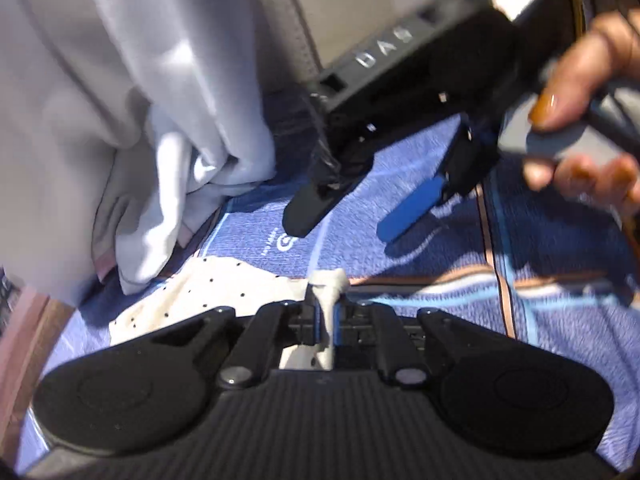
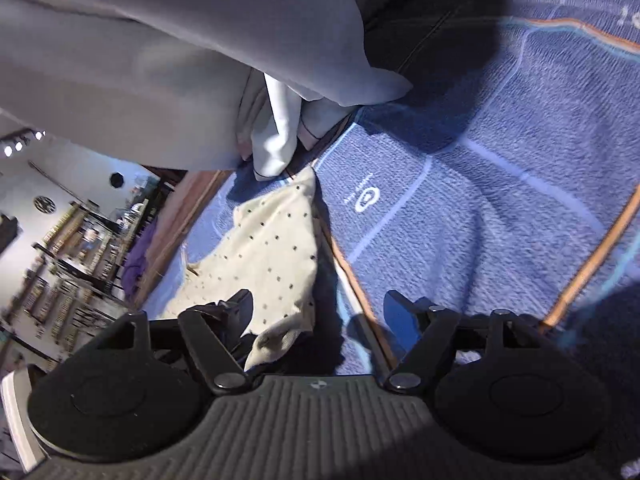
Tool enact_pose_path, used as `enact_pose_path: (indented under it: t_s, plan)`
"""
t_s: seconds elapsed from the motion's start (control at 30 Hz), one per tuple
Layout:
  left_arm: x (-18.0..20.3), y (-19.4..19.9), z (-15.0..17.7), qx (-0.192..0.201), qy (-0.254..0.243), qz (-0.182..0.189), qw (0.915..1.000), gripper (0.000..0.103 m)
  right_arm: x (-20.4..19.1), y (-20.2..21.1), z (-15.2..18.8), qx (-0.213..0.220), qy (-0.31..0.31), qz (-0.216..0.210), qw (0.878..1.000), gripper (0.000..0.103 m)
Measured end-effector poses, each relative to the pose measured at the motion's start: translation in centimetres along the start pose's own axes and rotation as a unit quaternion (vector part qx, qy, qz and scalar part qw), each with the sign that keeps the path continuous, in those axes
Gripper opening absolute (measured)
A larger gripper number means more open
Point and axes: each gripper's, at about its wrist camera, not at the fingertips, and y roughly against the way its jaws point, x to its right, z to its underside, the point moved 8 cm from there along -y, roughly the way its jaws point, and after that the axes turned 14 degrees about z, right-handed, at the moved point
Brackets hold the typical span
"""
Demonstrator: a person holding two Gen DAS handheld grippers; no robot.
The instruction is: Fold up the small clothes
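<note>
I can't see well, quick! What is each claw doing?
Left gripper: closed, pinching the dotted cloth.
Right gripper: open, holding nothing, above the blue towel.

Hard bright light casts sharp dark shadows across the blue towel (image 2: 500, 208). Motion blur smears the right gripper (image 1: 352, 212) and hand (image 1: 580, 92). Fisheye edges curve and darken.

left claw (image 1: 326, 316) hides the dotted cloth's (image 1: 192, 300) pinched edge
</note>
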Motion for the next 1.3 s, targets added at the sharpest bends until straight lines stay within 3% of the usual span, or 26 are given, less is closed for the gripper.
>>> enact_pose_path:
  t_s: [0.1,0.2,0.3,0.37,0.5,0.53,0.57,0.6,0.8,0.87,1.03,1.1,1.3]
  plan:
    - [-4.2,3.9,0.5,0.054,0.113,0.006,0.9921,0.005,-0.7,-2.8,-1.0,-0.047,-0.066,-0.047,0.996,0.103]
    - [-7.9,6.7,2.1,0.083,0.181,-0.004,0.98,0.005,-2.3,-6.2,-0.8,-0.088,-0.059,-0.022,0.994,0.103]
    - [-9.9,7.7,3.4,0.085,0.208,-0.002,0.9744,0.005,-4.5,-8.2,-1.4,-0.085,-0.066,-0.036,0.994,0.103]
    - [-10.0,7.5,3.8,0.075,0.201,-0.001,0.9768,0.005,-5.7,-9.3,-2.1,-0.083,-0.095,-0.048,0.991,0.103]
    - [-8.2,7.5,4.1,0.072,0.19,0.014,0.9791,0.006,-7.8,-11.5,-2.0,-0.095,-0.065,0.002,0.993,0.103]
    - [-7.8,7.6,4.1,0.074,0.188,0.017,0.9791,0.006,-8.3,-11.7,-2.0,-0.087,-0.045,0.018,0.995,0.087]
    - [-7.5,7.6,4.1,0.075,0.186,0.019,0.9794,0.006,-8.5,-11.7,-2.0,-0.074,-0.03,0.042,0.996,0.057]
    - [-7.0,7.9,4.2,0.077,0.185,0.019,0.9796,0.006,-8.6,-11.6,-2.0,-0.062,-0.024,0.058,0.996,0.016]
    - [-8.0,12.3,5.5,0.116,0.213,0.009,0.9701,0.006,-13.4,-9.3,-1.6,-0.026,0.072,0.055,0.996,0.011]
    - [-9.0,14.9,6.8,0.132,0.234,-0.003,0.9632,0.006,-15.9,-8.9,-1.8,-0.021,0.075,0.028,0.997,0.011]
    - [-12.8,23.3,13.1,0.179,0.312,-0.066,0.9307,0.006,-25.1,-10.6,1.1,-0.041,0.122,-0.042,0.991,0.011]
    - [-14.1,25.5,16.4,0.172,0.341,-0.097,0.9192,0.006,-29.1,-12.6,3.1,-0.053,0.155,-0.06,0.985,0.011]
    - [-15.8,29.3,24.7,0.146,0.411,-0.147,0.8876,0.006,-37.1,-19.9,10.8,-0.096,0.228,-0.035,0.968,0.011]
